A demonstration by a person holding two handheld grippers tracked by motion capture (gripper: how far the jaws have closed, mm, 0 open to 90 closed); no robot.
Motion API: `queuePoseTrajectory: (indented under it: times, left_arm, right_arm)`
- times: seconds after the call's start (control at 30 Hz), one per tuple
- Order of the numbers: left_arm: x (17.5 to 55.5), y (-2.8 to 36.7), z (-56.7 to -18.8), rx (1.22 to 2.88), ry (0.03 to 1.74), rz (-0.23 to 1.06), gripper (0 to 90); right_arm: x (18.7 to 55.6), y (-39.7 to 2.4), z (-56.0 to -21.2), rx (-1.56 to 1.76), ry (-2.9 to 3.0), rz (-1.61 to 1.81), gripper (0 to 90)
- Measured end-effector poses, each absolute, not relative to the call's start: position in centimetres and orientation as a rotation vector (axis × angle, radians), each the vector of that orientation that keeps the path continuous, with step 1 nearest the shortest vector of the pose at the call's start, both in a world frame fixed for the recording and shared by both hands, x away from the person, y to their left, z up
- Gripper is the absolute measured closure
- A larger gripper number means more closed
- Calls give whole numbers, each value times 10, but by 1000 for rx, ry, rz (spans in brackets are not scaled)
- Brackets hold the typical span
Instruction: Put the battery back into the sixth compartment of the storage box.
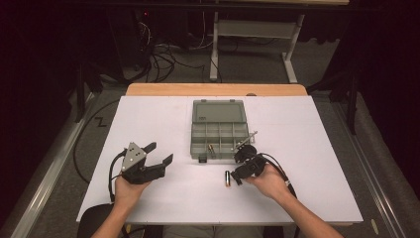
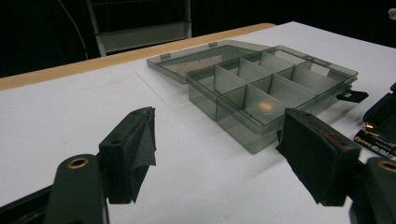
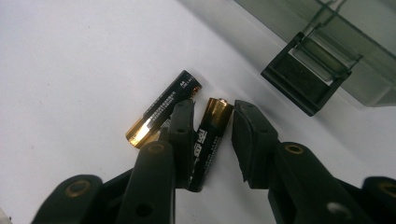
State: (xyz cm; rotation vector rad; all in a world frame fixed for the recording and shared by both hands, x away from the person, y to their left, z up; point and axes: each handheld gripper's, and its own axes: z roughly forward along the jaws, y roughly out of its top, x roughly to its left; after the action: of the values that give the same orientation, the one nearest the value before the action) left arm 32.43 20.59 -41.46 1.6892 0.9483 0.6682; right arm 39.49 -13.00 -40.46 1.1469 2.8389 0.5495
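On the left, our left gripper (image 1: 159, 153) hovers with its jaws wide apart and nothing between them, near the desk's (image 1: 148, 119) left edge and well clear of the work.

Moving across, the organizer box (image 1: 218, 135) lies open at the middle of the desk. Something small sits in one of its near compartments, too small for us to name.

Now the right side, near the front edge: our right gripper (image 3: 212, 122) has its jaws set either side of one battery (image 3: 209, 135), not yet pressing on it. A second battery (image 3: 161, 109) lies just beside, touching the outer face of one jaw. Here's the risk: as the jaws close, that jaw may nudge the neighbour away, or the round cell may roll and slip out skewed.

In the high view the hand covers much of the gripper, and we make out a single battery there.
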Motion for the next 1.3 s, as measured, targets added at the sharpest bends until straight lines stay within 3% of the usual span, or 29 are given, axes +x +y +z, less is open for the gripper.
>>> queuePoseTrajectory:
  times: [0.2, 1.3]
  left_arm:
    - [325, 205, -415, 1698, 948, 669, 275]
    - [320, 206, -413, 1688, 945, 665, 278]
  right_arm:
    - [395, -131, -405, 1139, 2845, 525, 780]
    - [403, -136, -378, 1040, 2809, 592, 791]
